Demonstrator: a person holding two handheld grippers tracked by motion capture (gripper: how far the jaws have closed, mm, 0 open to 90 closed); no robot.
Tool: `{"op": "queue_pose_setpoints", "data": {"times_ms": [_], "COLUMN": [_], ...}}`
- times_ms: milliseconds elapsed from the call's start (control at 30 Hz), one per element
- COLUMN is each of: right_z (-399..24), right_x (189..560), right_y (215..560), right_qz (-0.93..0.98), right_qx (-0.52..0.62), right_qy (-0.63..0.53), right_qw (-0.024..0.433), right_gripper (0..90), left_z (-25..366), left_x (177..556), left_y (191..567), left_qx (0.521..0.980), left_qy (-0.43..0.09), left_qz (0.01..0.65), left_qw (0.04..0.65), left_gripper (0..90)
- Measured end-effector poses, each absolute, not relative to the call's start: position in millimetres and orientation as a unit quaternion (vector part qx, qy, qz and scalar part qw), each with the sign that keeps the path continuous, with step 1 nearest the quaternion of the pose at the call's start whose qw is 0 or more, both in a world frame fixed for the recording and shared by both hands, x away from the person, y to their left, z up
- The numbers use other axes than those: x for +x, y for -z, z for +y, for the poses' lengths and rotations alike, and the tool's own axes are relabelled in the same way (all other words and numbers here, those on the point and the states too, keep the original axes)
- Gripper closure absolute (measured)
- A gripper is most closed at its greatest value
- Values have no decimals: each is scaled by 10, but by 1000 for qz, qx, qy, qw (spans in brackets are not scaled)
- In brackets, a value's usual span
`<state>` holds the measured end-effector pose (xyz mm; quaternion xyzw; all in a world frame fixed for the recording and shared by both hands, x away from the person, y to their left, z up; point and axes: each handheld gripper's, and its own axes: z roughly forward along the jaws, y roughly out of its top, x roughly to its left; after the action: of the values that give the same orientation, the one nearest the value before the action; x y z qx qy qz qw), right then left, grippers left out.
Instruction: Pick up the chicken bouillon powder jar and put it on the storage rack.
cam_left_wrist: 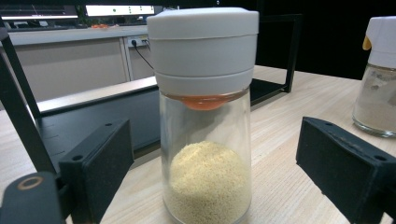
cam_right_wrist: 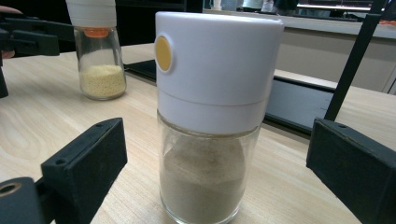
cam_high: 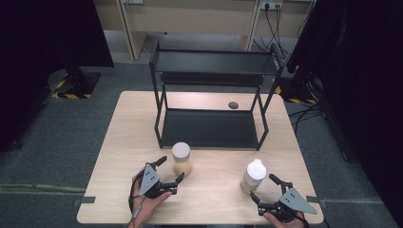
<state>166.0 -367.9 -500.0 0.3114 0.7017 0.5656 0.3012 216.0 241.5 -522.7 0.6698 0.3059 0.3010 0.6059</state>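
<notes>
Glass white-capped jar of yellow grains [cam_high: 181,158] and glass powder jar [cam_high: 252,176] stand ungrasped between wide left gripper [cam_high: 170,171] and right gripper [cam_high: 264,187]; black metal shelf [cam_high: 209,128] awaits.

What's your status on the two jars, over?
Left gripper open around yellow-grain jar. Right gripper open around grey-powder jar. Neither gripped. Black rack beyond.

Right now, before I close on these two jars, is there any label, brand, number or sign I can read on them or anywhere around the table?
None readable.
Grain jar: glass and white cap bare, no label.
Powder jar: plain yellow round button on its white cap, no lettering.
Black rack: no markings.
Floor tape: yellow-black hazard stripes, no words.
Bright panels on the back wall: too blurred to read.
</notes>
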Motion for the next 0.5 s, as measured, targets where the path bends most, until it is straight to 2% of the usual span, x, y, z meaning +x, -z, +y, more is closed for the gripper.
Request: {"op": "queue_pose_setpoints", "data": {"times_ms": [500], "right_z": [-3693], "right_x": [1650], "right_y": [5021], "right_qz": [696], "right_qx": [315], "right_qy": [-571], "right_qw": [302], "right_gripper": [51], "left_z": [2313], "left_x": [2240], "left_y": [5251], "left_qx": [636], "left_qy": [-322], "left_qz": [298], "left_qw": [635], "left_gripper": [109]}}
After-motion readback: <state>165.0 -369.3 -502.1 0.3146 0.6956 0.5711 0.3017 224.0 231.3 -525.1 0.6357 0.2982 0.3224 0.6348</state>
